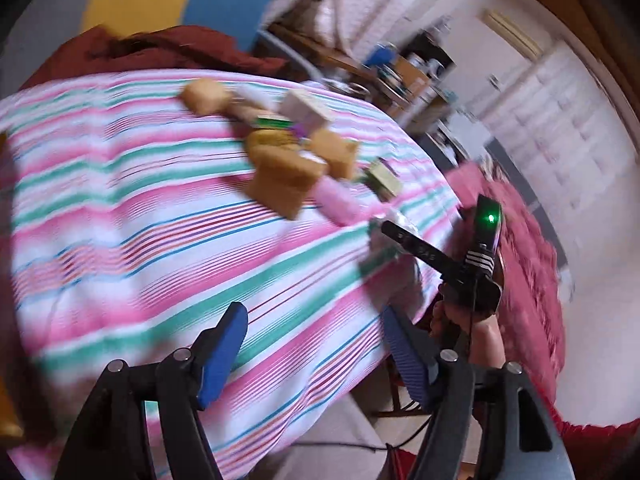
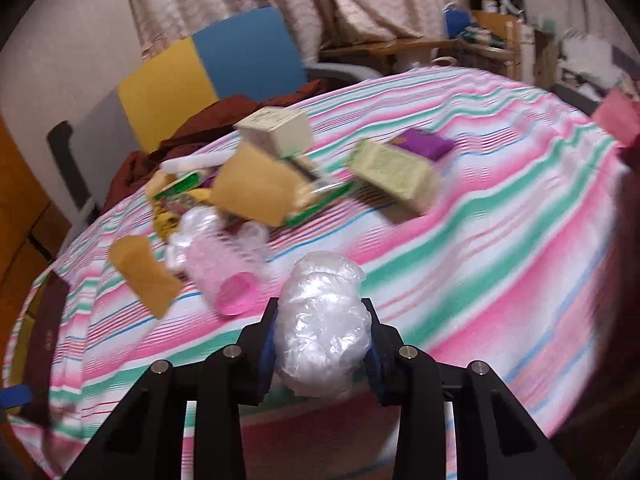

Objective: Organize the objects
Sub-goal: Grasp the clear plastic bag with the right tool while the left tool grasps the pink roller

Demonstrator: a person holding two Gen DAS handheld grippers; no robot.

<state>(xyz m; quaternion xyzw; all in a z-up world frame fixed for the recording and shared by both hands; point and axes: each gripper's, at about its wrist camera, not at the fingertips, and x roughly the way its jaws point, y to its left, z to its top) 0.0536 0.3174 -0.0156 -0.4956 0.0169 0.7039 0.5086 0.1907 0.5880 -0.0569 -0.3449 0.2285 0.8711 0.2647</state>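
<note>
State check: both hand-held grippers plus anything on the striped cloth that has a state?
Left hand-held gripper: open, empty, above the striped cloth.
Right hand-held gripper: shut on crumpled clear plastic bag.
Pink cup: on its side, mouth facing the camera.
Pale green box: lying flat, closed.
</note>
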